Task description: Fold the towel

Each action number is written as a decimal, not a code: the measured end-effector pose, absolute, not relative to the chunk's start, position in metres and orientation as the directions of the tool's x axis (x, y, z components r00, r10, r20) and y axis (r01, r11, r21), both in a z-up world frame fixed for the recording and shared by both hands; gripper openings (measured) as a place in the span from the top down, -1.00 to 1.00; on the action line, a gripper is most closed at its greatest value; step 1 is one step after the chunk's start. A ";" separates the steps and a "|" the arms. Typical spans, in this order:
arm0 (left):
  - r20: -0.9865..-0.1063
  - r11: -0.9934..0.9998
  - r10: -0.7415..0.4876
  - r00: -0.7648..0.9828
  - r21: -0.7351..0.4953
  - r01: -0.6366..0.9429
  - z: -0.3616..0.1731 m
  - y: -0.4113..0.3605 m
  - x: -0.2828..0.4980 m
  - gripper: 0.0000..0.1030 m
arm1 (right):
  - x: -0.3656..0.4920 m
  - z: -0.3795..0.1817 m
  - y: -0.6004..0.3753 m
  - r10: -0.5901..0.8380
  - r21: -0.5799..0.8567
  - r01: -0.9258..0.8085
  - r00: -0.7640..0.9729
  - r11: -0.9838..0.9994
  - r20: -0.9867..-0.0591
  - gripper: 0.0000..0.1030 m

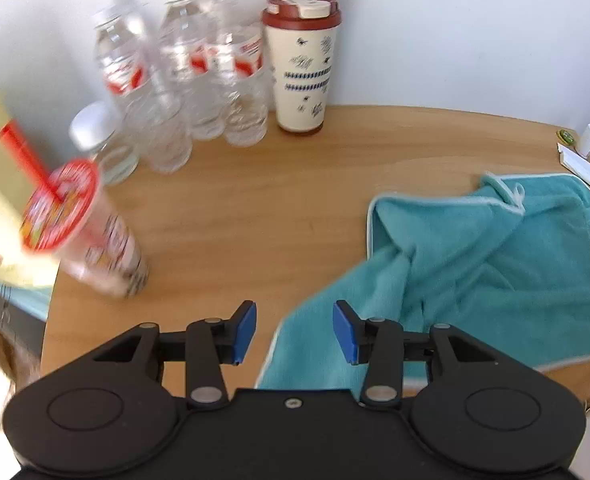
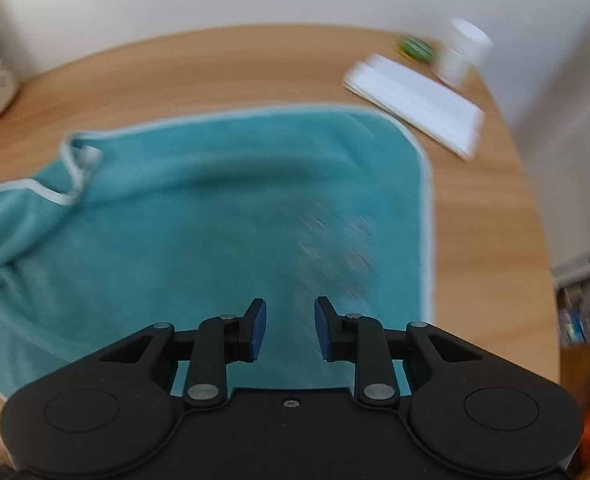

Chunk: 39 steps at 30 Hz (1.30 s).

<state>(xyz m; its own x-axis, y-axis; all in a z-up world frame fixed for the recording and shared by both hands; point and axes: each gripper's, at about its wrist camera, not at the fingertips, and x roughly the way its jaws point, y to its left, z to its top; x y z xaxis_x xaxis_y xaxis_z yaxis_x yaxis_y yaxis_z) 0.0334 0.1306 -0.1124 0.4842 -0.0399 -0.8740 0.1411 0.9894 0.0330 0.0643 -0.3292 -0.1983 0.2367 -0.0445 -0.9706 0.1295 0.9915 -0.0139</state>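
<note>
Both tongs gape wide, holding nothing: left tongs (image 1: pixel 294 330) over the rumpled towel (image 1: pixel 495 272) edge, bare table (image 1: pixel 255 208) mid-frame; right tongs (image 2: pixel 290 328) above towel centre.

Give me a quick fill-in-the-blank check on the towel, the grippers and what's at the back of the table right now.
1. The towel is teal with a ____ edge binding.
2. Both the left gripper and the right gripper are ____, holding nothing.
3. The tumbler beside the bottles has a ____ lid.
4. The towel lies rumpled on a ____ table.

Missing words: white; open; red; wooden
</note>
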 end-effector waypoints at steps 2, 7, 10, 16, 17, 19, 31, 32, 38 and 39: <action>-0.875 0.984 -0.071 0.480 0.017 0.176 -0.124 0.125 0.050 0.17 | 0.055 -0.202 -0.330 -0.048 -0.014 0.155 0.222 0.988 -0.974 0.42; -0.874 0.965 -0.147 0.464 -0.023 0.262 -0.152 0.109 0.092 0.18 | 0.034 -0.207 -0.330 -0.053 -0.016 0.186 0.194 0.982 -0.979 0.42; -0.872 0.949 -0.192 0.451 -0.047 0.313 -0.169 0.100 0.118 0.18 | 0.022 -0.206 -0.338 -0.034 0.005 0.208 0.183 0.978 -0.982 0.42; -0.905 0.913 -0.227 0.360 -0.070 0.401 -0.199 0.080 0.133 0.27 | 0.011 -0.204 -0.354 -0.007 0.040 0.264 0.178 0.964 -0.984 0.42; -0.912 0.907 -0.228 0.341 -0.071 0.416 -0.204 0.078 0.134 0.46 | 0.009 -0.204 -0.355 -0.004 0.044 0.268 0.177 0.962 -0.984 0.42; -0.911 0.905 -0.233 0.339 -0.076 0.419 -0.208 0.076 0.134 0.55 | 0.005 -0.204 -0.356 0.002 0.051 0.277 0.174 0.960 -0.985 0.42; -0.913 0.883 -0.163 0.373 0.034 0.467 -0.204 0.062 0.143 0.95 | 0.002 -0.209 -0.355 -0.019 0.021 0.237 0.165 0.971 -0.986 0.43; -0.909 0.883 -0.123 0.398 0.083 0.462 -0.203 0.064 0.145 0.96 | 0.002 -0.209 -0.354 -0.017 0.018 0.205 0.167 0.979 -0.986 0.43; -0.875 0.888 0.038 0.483 0.251 0.386 -0.206 0.077 0.169 0.96 | 0.005 -0.209 -0.372 -0.054 -0.036 0.155 0.115 0.987 -0.992 0.04; -0.870 0.888 0.052 0.491 0.265 0.375 -0.205 0.078 0.173 0.96 | 0.005 -0.209 -0.375 -0.070 -0.054 0.153 0.104 0.987 -0.992 0.01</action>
